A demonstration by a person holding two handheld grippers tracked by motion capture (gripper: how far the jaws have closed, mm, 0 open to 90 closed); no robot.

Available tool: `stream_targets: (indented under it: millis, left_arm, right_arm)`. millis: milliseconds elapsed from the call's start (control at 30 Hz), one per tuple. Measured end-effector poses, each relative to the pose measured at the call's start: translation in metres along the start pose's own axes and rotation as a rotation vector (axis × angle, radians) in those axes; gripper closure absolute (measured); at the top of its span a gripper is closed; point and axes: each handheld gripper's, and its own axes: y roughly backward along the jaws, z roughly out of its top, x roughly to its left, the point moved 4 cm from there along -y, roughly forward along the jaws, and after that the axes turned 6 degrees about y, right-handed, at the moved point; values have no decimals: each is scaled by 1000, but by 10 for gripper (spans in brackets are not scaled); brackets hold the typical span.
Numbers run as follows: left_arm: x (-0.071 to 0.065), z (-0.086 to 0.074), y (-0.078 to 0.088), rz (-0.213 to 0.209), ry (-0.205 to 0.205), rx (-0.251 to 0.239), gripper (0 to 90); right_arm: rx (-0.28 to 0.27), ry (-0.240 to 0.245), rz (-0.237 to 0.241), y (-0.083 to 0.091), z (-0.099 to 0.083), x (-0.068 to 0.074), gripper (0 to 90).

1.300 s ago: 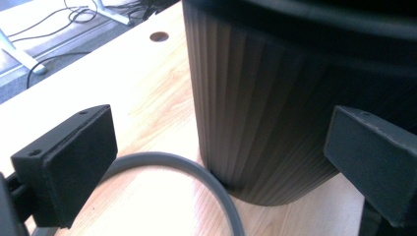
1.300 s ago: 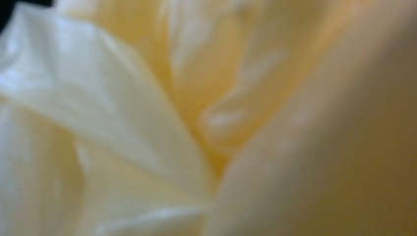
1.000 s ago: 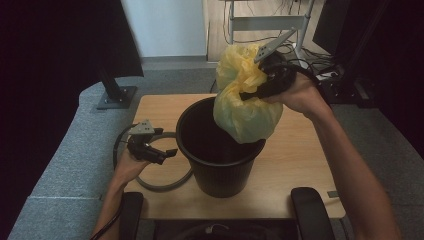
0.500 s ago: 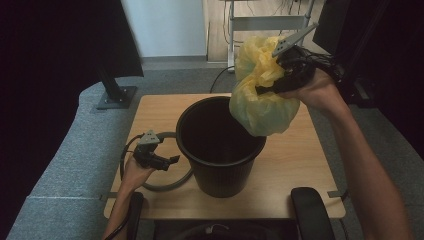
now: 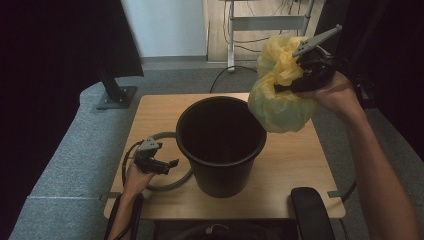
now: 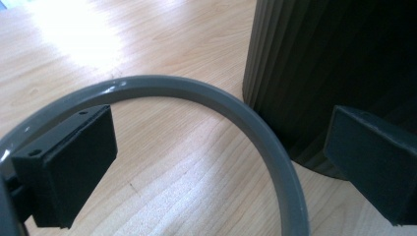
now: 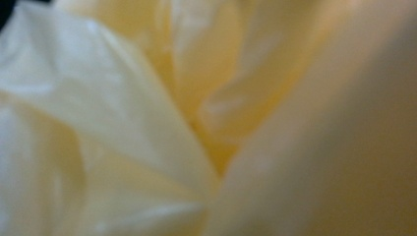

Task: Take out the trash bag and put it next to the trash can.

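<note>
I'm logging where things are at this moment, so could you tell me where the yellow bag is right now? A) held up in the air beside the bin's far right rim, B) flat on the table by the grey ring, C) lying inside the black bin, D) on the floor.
A: the right gripper holds the yellow bag gathered at its neck, hanging clear of the black bin and the table.

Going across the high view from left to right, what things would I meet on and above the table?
Left gripper → grey ring → black bucket → yellow bag → right gripper.
</note>
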Motion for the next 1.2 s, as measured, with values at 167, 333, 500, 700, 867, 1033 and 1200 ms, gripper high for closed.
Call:
stream_targets:
  millis: [167, 333, 500, 700, 867, 1033, 1200]
  left_arm:
    - [3, -11, -4, 6, 22, -4, 0]
    - [5, -18, -8, 13, 33, -6, 0]
    - [5, -24, -12, 27, 45, -2, 0]
    - [4, -28, -16, 37, 40, 22, 0]
    - [6, -32, -16, 50, 40, 31, 0]
    - [8, -35, -14, 54, 50, 28, 0]
    - [8, -37, -14, 63, 48, 38, 0]
  right_arm:
    - [8, -26, -35, 1, -16, -6, 720]
    - [16, -55, -70, 0, -31, -12, 719]
    - [32, -80, -98, -5, -49, -16, 716]
    - [36, -105, -105, -20, -73, -16, 715]
    - [47, -120, -107, -37, -91, -15, 715]
    - [67, -128, -121, -53, -109, -12, 714]
    - [80, -136, -127, -71, -125, -6, 710]
